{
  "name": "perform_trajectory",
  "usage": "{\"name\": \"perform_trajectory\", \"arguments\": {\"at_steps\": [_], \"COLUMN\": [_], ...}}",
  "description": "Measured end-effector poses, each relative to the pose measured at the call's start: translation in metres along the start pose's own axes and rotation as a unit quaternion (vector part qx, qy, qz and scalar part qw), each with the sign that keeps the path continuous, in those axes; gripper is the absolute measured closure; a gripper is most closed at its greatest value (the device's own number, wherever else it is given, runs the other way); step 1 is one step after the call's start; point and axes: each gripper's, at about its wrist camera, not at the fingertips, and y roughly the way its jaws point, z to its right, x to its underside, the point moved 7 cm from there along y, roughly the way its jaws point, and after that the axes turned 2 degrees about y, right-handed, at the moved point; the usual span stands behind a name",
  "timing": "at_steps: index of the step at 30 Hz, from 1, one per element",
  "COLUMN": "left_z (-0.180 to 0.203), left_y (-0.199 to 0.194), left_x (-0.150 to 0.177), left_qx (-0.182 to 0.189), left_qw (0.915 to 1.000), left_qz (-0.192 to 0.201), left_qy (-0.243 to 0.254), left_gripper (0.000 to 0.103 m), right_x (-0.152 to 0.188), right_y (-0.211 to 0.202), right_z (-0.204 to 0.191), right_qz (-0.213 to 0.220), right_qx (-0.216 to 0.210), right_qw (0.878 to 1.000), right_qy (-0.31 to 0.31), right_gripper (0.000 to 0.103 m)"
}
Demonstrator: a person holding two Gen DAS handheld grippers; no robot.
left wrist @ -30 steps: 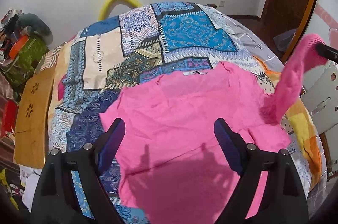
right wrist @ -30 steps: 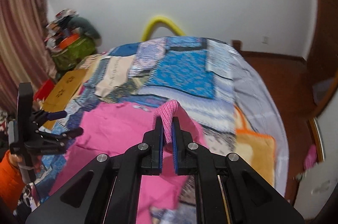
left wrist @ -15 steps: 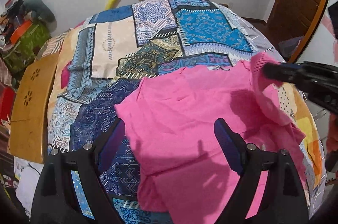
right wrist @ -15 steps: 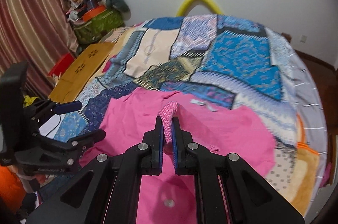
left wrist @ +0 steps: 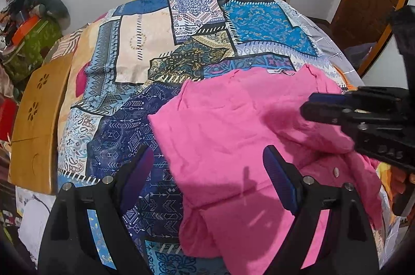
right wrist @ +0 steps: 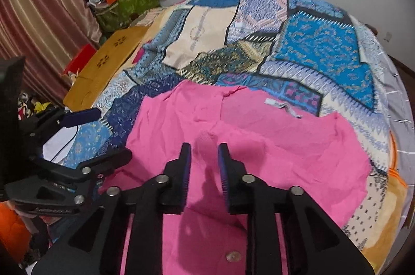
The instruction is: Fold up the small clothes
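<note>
Since 1 s ago the sleeve held up at the right has been brought down and laid across the pink shirt [left wrist: 233, 135]; the cuff [right wrist: 205, 138] once pinched in the right gripper [right wrist: 204, 163] is now let go, w/ the jaws opening a little. The ribbed pink cuff sits between the jaws, pads not pressing on it. The left gripper [left wrist: 207, 179] hangs over the shirt's near-left part, jaws spread wide, nothing held.

The shirt is a bright pink garment, lying on the bed [left wrist: 145, 46] atop a patchwork cover of blue, cream & teal prints, toward the near-right side. Fabric is creased, not flat; its left edge is folded under in a soft ridge. A small white label [right wrist: 282, 105] is seen at the neckline on the far side. Round buttons show near the front: one [right wrist: 232, 256] in the right wrist view, another [left wrist: 336, 172] in the left wrist view. The sleeve lies folded inward over the body.
</note>
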Motion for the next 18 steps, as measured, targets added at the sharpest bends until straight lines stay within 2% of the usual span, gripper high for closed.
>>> {"name": "perform_trajectory", "arguments": {"at_steps": [4, 10, 13, 18], "left_z": [0.014, 0.031, 0.041, 0.067], "left_y": [-0.005, 0.001, 0.008, 0.021], "left_x": [-0.002, -0.006, -0.007, -0.016], "left_qx": [0.006, 0.008, 0.017, 0.015], "left_qw": [0.9999, 0.9998, 0.9996, 0.9993], "left_qz": [0.004, -0.006, -0.018, -0.029], "left_qy": [0.01, 0.018, 0.012, 0.02], "left_gripper": [0.017, 0.016, 0.016, 0.016], "right_x": [-0.001, 0.012, 0.026, 0.055], "right_y": [-0.03, -0.067, -0.075, -0.074], "right_z": [0.013, 0.045, 0.069, 0.109], "right_qz": [0.028, 0.05, 0.049, 0.027], "right_qx": [0.01, 0.051, 0.078, 0.098], "right_qw": [1.0, 0.997, 0.996, 0.994], "right_qy": [0.005, 0.004, 0.008, 0.029], "right_gripper": [0.067, 0.058, 0.054, 0.054]}}
